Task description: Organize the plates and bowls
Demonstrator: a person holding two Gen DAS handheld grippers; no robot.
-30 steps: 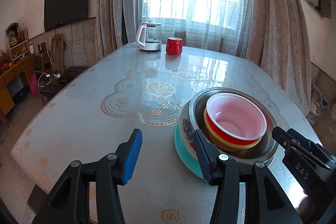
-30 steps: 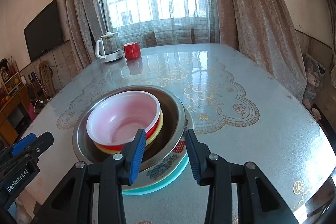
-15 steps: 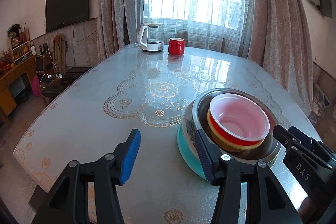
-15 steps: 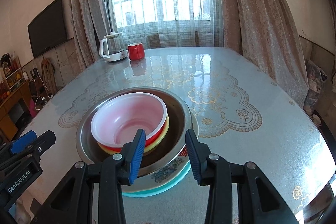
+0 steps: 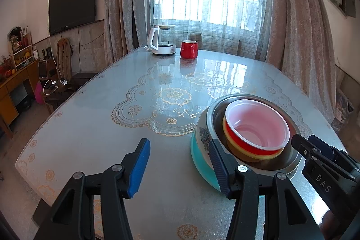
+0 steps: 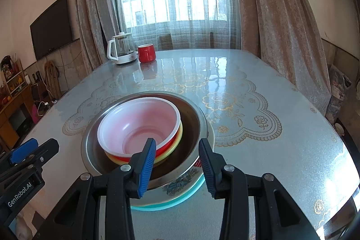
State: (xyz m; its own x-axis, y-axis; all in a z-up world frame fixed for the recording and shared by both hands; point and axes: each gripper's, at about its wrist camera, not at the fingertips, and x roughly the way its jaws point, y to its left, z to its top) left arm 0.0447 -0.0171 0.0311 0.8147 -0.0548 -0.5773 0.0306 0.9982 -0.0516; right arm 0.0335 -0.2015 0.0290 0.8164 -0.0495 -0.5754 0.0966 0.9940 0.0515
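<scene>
Facing mouth-up, round nested bowls [image 6: 139, 125]; left claw [image 5: 177, 163] and right claw [image 6: 176, 168] apart, empty.

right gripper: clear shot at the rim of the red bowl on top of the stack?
Probably yes. The right gripper is open, right in front of the stack, and nothing lies between it and the red bowl. The left gripper sits off to the side.

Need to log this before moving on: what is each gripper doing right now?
Left gripper: open, holding nothing.
Right gripper: open, holding nothing, jaws over the near rim of the stacked bowls.
</scene>
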